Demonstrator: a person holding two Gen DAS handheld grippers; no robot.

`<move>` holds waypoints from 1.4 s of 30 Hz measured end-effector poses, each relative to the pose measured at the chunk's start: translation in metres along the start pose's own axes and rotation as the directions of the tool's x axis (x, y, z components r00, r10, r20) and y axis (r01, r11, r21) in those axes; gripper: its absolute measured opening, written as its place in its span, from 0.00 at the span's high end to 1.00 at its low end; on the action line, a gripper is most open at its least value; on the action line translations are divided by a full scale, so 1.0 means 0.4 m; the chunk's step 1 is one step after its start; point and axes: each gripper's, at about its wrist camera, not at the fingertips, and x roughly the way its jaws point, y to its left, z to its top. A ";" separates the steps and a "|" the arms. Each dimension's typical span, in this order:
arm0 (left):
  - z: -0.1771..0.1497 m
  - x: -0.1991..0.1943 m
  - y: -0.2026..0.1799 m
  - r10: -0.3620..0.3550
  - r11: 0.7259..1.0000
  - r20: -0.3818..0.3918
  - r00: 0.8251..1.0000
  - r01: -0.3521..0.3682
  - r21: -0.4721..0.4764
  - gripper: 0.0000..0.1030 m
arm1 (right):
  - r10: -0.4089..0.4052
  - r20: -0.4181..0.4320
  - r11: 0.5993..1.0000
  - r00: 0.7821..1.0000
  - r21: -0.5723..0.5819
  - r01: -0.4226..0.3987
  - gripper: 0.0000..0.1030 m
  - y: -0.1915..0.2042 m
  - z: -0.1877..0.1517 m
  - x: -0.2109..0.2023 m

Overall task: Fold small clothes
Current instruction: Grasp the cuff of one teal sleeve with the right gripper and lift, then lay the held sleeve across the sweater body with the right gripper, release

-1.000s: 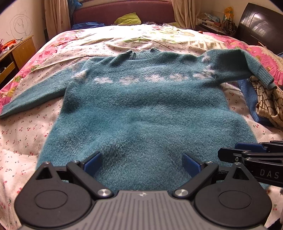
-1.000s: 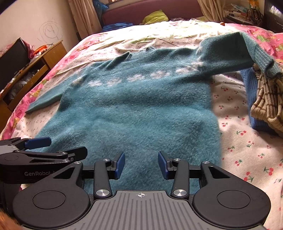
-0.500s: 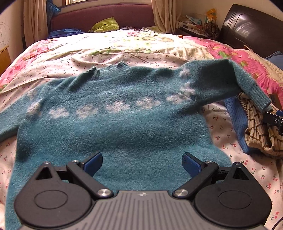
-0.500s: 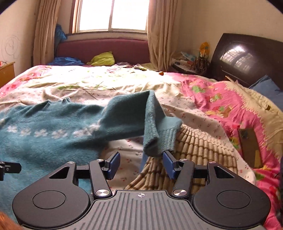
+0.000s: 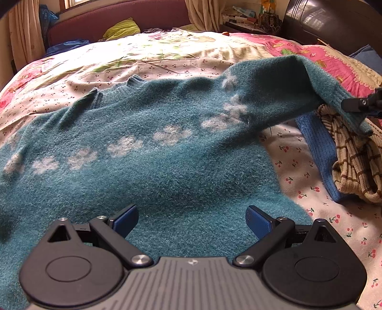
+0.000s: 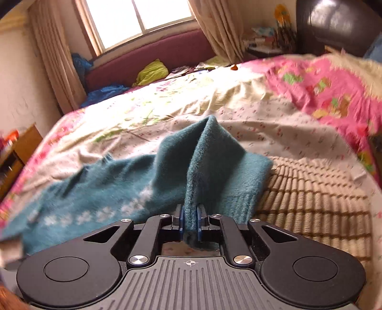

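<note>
The teal sweater [image 5: 148,167] lies front up across the cherry-print bedsheet [image 5: 298,155], its body spread flat, a band of pale flower motifs running across the chest and the neckline toward the far side of the bed. Its right-side sleeve [image 5: 310,90] is raised off the sheet and stretches out to the cuff, which hangs in the air over the neighbouring clothes.

My right gripper [image 6: 190,220] has that sleeve cuff between its blue pads [image 6: 182,220]. The jaws are closing and the pads press the knit from both sides; a fold of fabric stands up out of the grip and a short end hangs below it. In the left wrist view the tip of this gripper shows at the right edge, at the cuff.

My left gripper [image 5: 192,218] hovers low over the lower body of the sweater with its jaws wide apart. Nothing is between the fingers [image 5: 125,218]; I cannot tell whether they touch the knit beneath.

Just beside the sweater, under the lifted sleeve, a blue knitted garment [image 5: 320,152] lies on the sheet, with a beige garment with brown checks [image 5: 353,155] bunched against it. A pink floral quilt [image 6: 322,81] covers the bed beyond. At the far end stands a maroon headboard [image 6: 155,54] with a yellow-green cloth [image 6: 152,71] on it, below a curtained window [image 6: 140,21].
</note>
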 end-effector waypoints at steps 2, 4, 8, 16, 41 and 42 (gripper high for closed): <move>0.004 0.003 0.008 -0.004 1.000 0.013 1.000 0.004 -0.010 0.00 | 0.115 0.001 0.989 0.993 0.092 -0.114 0.91 0.006 0.039 -0.007; 0.006 0.002 0.022 -0.002 1.000 0.032 0.999 0.002 -0.020 0.00 | 0.220 0.000 0.963 0.975 0.158 -0.217 0.91 0.031 0.072 0.002; -0.001 -0.004 0.067 0.019 0.999 0.060 0.998 -0.016 -0.042 0.00 | 0.370 -0.012 0.910 0.929 0.207 -0.360 0.91 0.143 0.121 0.062; -0.035 -0.011 0.221 0.082 0.982 0.106 0.991 -0.062 -0.178 0.00 | 0.480 -0.135 0.873 0.867 0.174 -0.457 0.91 0.452 0.123 0.318; -0.115 0.037 0.345 0.157 0.954 0.130 0.979 -0.117 -0.276 0.00 | 0.216 -0.282 0.930 0.935 -0.231 -0.285 0.74 0.578 -0.083 0.564; -0.115 0.035 0.345 0.160 0.952 0.134 0.978 -0.117 -0.282 0.00 | 0.204 -0.283 0.932 0.937 -0.238 -0.274 0.73 0.571 -0.086 0.566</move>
